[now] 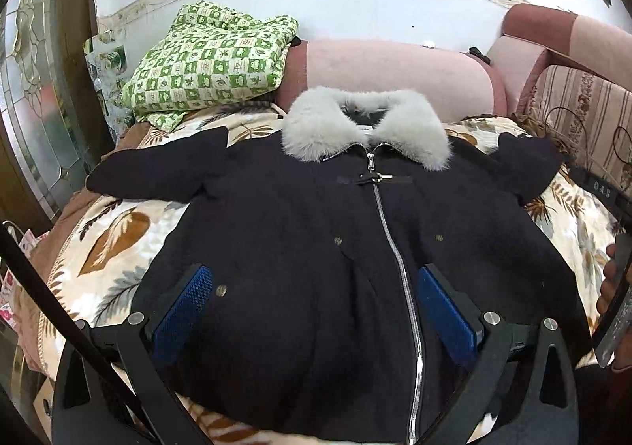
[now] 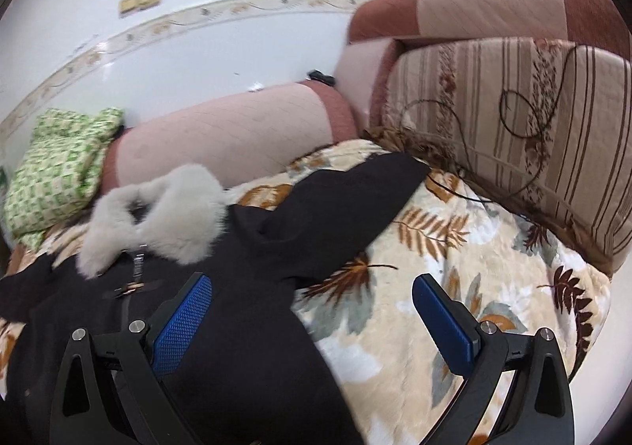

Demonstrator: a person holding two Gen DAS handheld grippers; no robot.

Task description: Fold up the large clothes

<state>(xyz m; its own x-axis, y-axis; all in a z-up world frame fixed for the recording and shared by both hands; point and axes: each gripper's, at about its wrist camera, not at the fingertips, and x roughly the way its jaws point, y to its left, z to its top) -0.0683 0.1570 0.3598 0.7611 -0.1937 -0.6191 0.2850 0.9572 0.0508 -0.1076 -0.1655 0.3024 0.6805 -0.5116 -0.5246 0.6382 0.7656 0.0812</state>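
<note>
A black zip-up coat with a grey fur collar lies flat, front up, on a leaf-patterned blanket, both sleeves spread sideways. My left gripper is open and empty, hovering over the coat's lower front with the zipper between its blue pads. My right gripper is open and empty above the coat's right side; the right sleeve stretches ahead toward the striped cushion. The collar also shows in the right wrist view.
A green checked quilt is bundled at the back left. A pink padded bed rail runs behind the coat. A striped cushion with a thin cable stands at the right. A glass door is at the left.
</note>
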